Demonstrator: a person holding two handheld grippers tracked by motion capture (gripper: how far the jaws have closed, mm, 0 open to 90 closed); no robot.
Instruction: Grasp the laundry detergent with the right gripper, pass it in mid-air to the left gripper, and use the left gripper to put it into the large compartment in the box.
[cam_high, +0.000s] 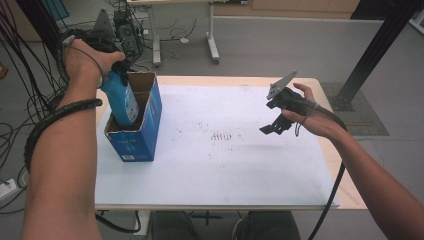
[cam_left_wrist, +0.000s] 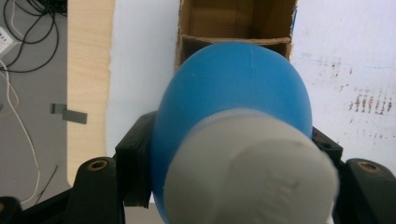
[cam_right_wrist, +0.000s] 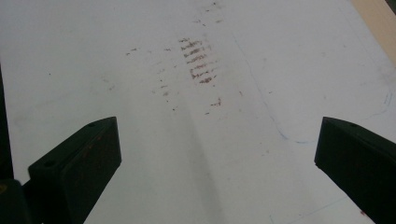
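Observation:
A blue bottle with a pale cap hangs partway inside an open blue cardboard box at the table's left. My left gripper is shut on the bottle's upper part. In the left gripper view the bottle sits between the two black jaws, above the box's brown opening. My right gripper hovers over the right half of the white sheet. It is open with nothing between its fingers, and it looks down on the sheet's brown smudges.
The white sheet covers most of a wooden table. Cables lie on the floor to the left. A desk leg and a black post stand beyond the table's far edge.

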